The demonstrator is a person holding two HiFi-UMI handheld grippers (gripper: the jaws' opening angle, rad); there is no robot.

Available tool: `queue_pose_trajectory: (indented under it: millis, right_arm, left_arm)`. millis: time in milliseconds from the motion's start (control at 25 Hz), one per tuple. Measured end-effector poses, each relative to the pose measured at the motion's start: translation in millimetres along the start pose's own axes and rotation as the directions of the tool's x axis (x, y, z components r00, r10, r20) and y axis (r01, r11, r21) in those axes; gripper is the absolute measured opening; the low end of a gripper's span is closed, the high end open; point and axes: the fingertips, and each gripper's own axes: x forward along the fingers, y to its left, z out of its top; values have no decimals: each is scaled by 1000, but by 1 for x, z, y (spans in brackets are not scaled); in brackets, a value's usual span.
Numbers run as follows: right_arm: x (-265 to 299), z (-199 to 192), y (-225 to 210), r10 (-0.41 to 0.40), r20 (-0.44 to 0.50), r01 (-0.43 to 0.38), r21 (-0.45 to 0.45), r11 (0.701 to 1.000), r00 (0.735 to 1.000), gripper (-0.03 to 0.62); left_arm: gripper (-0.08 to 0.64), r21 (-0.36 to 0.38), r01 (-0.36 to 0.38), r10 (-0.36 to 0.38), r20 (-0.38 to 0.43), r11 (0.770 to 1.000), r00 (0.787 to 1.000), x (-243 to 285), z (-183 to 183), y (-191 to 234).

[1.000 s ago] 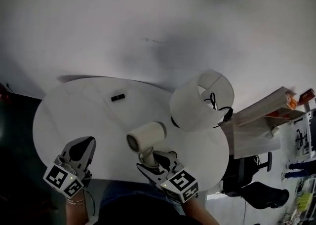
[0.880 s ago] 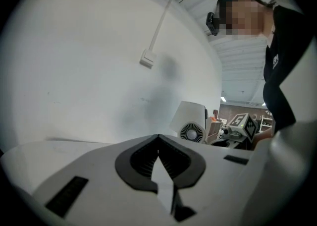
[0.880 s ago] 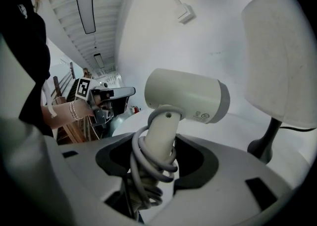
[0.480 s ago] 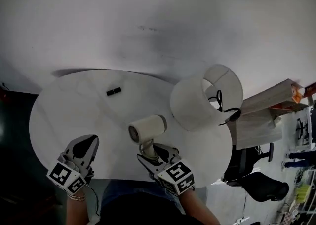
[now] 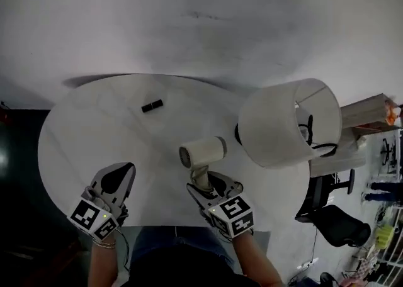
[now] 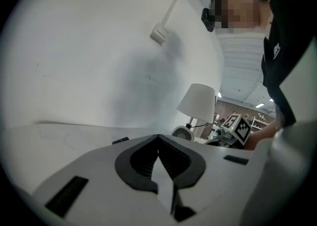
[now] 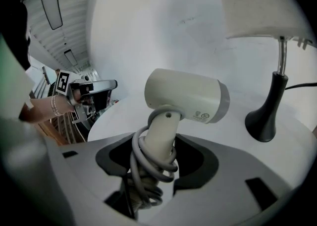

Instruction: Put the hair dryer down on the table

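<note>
Very little has changed over the last second. My right hand-held gripper (image 5: 208,186) stays clamped on the handle of the hair dryer (image 5: 203,152), with its jaws spread wide round the handle and not easing. The dryer has kept its pose: handle down, barrel level, grilled end turned away from the lamp (image 5: 284,123). It remains just beside the lamp's base, and what shifted in the head view was mostly my head swinging rather than the load moving. I judge that the put-down has not really begun. The dryer looks as if it is still carried over the desk (image 5: 94,129), though no view shows whether the foot of the handle touches the surface.

The cord (image 7: 153,156) is wound round the handle and runs down between the jaws, so it may drag on the pads when I let go.

The lamp is the main thing in the way, because its shade overhangs close to the barrel's near end. Laying the dryer down toward the lamp would risk a knock. On the side of the dryer away from the lamp the desk is bare. A small black object (image 5: 152,106) lies well apart from the lamp. My left hand-held gripper (image 5: 117,179) is also on that side, jaws together and holding nothing.
</note>
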Motion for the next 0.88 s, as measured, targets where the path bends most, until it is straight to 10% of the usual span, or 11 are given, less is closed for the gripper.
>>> queue_pose_trajectory:
  millis: [880]
  right_arm:
    - [59,-35,-31,-132,-169,131,-18,991,977,242]
  left_arm:
    - [9,-78,57,-65,-101,995,993,24,-52,28]
